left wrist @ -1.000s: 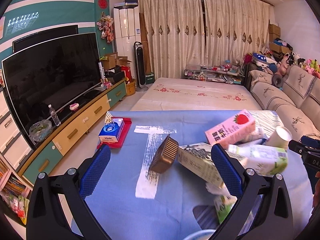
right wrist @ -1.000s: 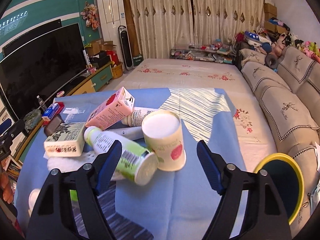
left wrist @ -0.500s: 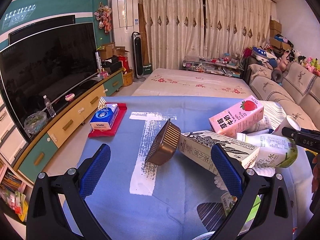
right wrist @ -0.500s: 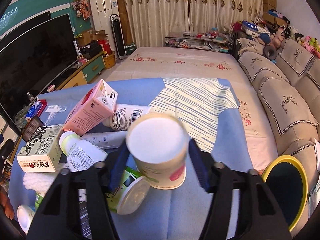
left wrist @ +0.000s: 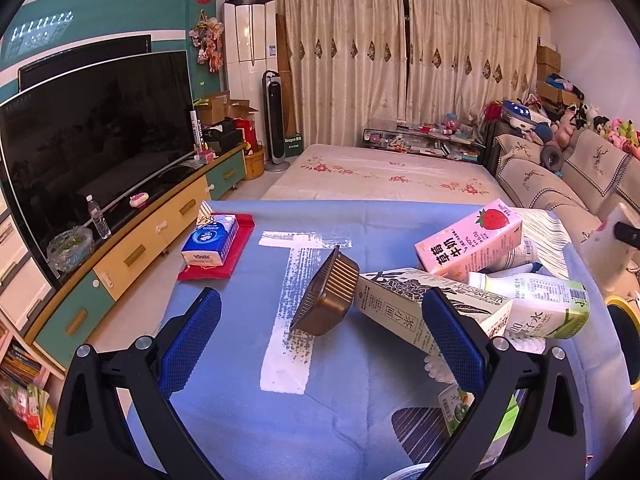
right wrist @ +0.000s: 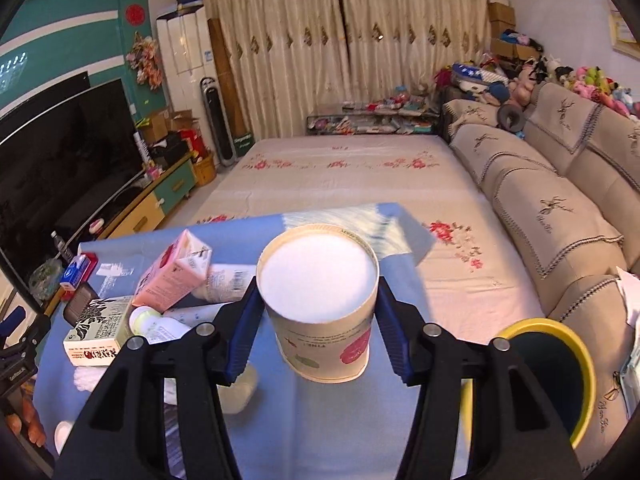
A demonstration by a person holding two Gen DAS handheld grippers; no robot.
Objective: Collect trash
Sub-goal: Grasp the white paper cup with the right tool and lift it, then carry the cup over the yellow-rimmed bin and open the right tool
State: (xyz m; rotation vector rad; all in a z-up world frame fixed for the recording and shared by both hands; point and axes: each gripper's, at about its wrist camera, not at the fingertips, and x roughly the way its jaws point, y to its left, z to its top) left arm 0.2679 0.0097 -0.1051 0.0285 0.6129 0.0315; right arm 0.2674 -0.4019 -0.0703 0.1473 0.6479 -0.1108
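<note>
Right gripper [right wrist: 318,334]: blue pads clamped on both sides of the paper cup [right wrist: 320,304], which is clear of the blue tablecloth [right wrist: 340,432]; jaws have just been closing onto it. Cup's white bottom faces the camera; wall print with red and green fruit shapes is too small to read.
Left gripper [left wrist: 320,344]: jaws wide apart, nothing between the pads, hovering over the cloth.

Trash pile on the table, near to far:
- left view only: a small green-labelled pack [left wrist: 454,402] behind the right finger, mostly hidden.
- tea carton [left wrist: 420,312], black leaf print, Chinese characters on its side.
- brown ribbed tray [left wrist: 326,300] tipped on edge against the carton; in the right view just a dark sliver.
- white bottle with green label [left wrist: 536,306] lying down, "100" legible, the rest too fine.
- pink strawberry milk carton [left wrist: 470,238], Chinese characters, resting on the others.

Far left: tissue pack [left wrist: 210,240] reading "Vinda" on a red mat [left wrist: 236,252].
Yellow-rimmed bin [right wrist: 552,380] right of the table: full in the right view, only a rim sliver at the left view's edge. The cup there is a blurred edge at far right.
Bottom left of the right view: fingers [right wrist: 28,424], cut off.
</note>
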